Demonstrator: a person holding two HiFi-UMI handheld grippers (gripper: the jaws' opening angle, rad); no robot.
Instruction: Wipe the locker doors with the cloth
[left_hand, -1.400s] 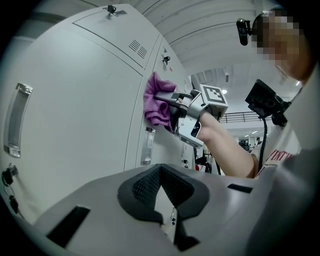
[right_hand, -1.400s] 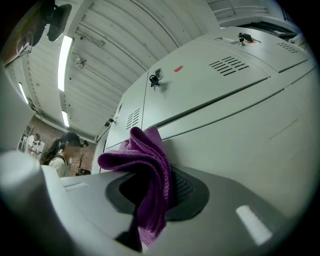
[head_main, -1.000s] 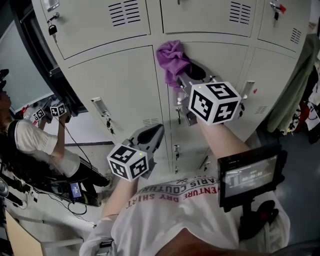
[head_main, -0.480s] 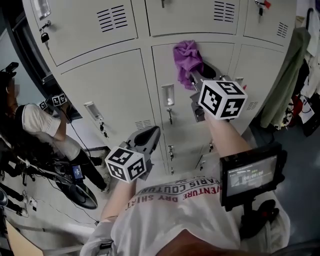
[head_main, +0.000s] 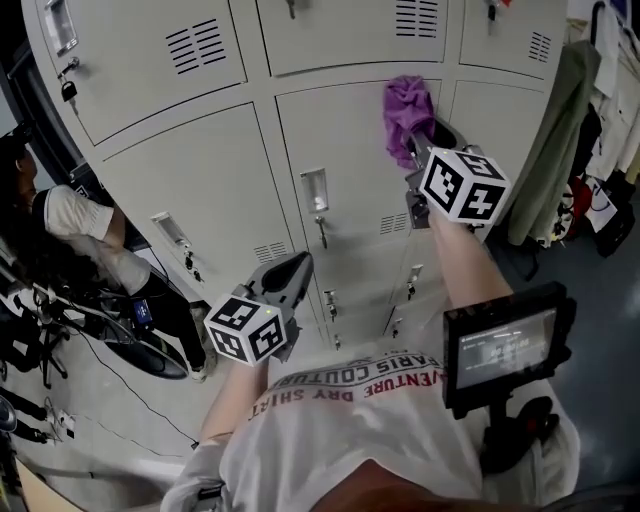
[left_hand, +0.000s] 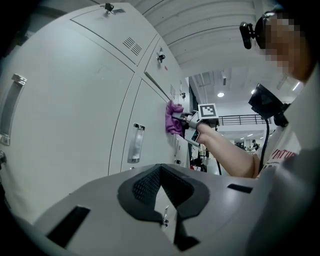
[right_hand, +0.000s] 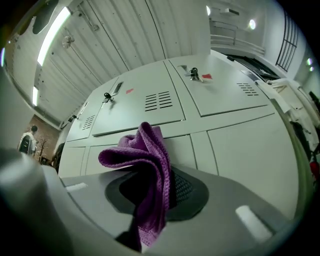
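A purple cloth (head_main: 408, 115) is bunched in my right gripper (head_main: 424, 142), which is shut on it and presses it to the top right corner of a pale grey locker door (head_main: 340, 150). In the right gripper view the cloth (right_hand: 150, 170) hangs folded between the jaws, with locker doors (right_hand: 235, 140) behind. My left gripper (head_main: 288, 275) hovers low near my chest, shut on nothing and apart from the lockers. From the left gripper view I see its closed tips (left_hand: 160, 170), the cloth (left_hand: 174, 119) and the right gripper (left_hand: 188, 120) against the door.
Each locker door has a recessed handle (head_main: 315, 190) and a key lock. Another person (head_main: 70, 225) works at the left with cables on the floor. Jackets (head_main: 560, 150) hang at the right of the lockers. A small monitor (head_main: 505, 345) sits on my chest rig.
My right gripper has slid the cloth rightward along the top of the door, from its left edge to its right corner. The left gripper has stayed put.
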